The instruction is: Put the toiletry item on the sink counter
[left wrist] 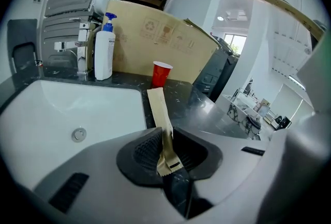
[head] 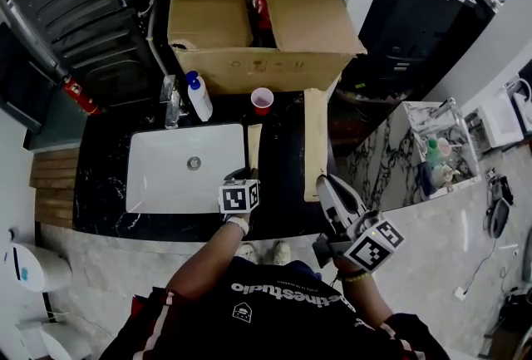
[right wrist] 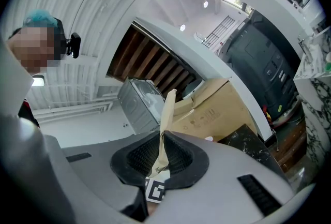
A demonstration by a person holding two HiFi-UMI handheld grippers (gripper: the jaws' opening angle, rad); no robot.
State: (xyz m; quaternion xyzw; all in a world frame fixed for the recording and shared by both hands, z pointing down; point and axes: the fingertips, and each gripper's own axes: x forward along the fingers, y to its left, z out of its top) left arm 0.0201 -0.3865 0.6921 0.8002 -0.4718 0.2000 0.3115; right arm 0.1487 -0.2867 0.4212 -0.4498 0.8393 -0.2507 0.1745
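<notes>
- Head view looks down on a black sink counter [head: 283, 163] with a white sink [head: 166, 175] set in it.
- A big cardboard box [head: 249, 17] stands at the back of the counter, and its flaps are open.
- In front of the box stand a tap [head: 171, 101], a white soap bottle [head: 198, 96] with a blue top, and a red cup [head: 262, 101].
- The left gripper [left wrist: 166, 148] is low at the front of the counter, just to the right of the sink.
- Its fingers are close together and pinch the near end of the first tan packet [left wrist: 156, 104].
- This packet is long, flat and made of paper.
- It reaches out low over the black counter, right beside the sink's edge, and its far end points at the red cup.
- I cannot tell if it touches the counter.
- The right gripper [right wrist: 163, 153] is near the front right corner of the counter.
- Its fingers are close together too, and they pinch the second tan packet [right wrist: 166, 114].
- That packet sticks up in the air, well apart from the first one.
</notes>
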